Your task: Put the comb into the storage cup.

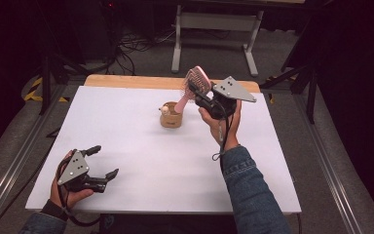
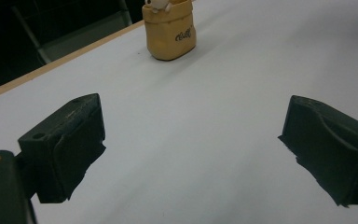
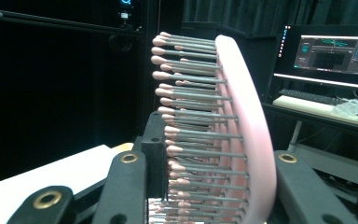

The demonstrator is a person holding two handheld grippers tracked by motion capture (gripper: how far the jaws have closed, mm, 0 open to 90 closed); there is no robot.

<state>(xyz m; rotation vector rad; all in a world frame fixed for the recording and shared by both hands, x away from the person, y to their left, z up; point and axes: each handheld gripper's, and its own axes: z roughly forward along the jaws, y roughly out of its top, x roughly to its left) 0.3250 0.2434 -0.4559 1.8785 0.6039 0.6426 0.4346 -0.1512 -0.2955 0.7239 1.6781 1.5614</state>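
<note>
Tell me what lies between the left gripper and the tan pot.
Nothing: bare white table runs from the left gripper to the tan pot, in the left gripper view.

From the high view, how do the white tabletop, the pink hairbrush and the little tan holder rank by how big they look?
1. white tabletop
2. pink hairbrush, raised toward the camera, so slightly flattered
3. tan holder

The pink hairbrush [image 3: 242, 135] runs off the bottom edge of the right gripper view — its handle stays hidden between the jaws. At the top edge of the left gripper view, the tan holder [image 2: 170, 32] is cut off; its small pale contents cannot be identified.
</note>
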